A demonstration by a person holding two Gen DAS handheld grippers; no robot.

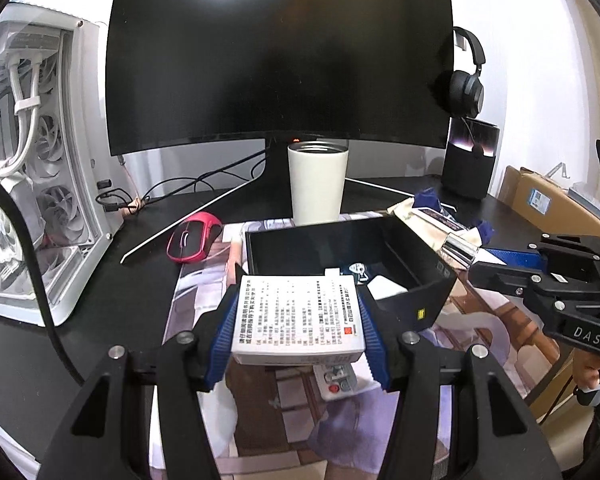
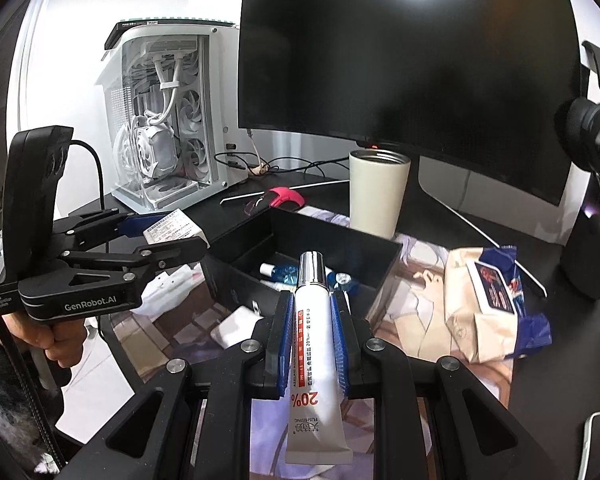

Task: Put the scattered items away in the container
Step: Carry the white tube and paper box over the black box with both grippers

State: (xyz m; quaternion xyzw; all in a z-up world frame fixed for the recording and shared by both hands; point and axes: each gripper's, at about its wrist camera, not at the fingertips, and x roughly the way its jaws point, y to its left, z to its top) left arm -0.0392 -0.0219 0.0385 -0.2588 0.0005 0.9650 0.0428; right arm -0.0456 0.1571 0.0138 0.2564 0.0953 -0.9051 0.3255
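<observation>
Two close wrist views, shared black box (image 1: 428, 300).

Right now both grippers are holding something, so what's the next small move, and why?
Probably carry the left gripper forward and open it over the black container. It is clamped on the white box just short of the near rim, and the right gripper with the tube waits beside it.

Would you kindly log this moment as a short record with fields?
left tool: shut on white box, near the bin's front edge
right tool: shut on tube, cap toward the bin
bin: black, open, small items inside
left on mat: wipes pack
nearby: tumbler, red mouse
</observation>
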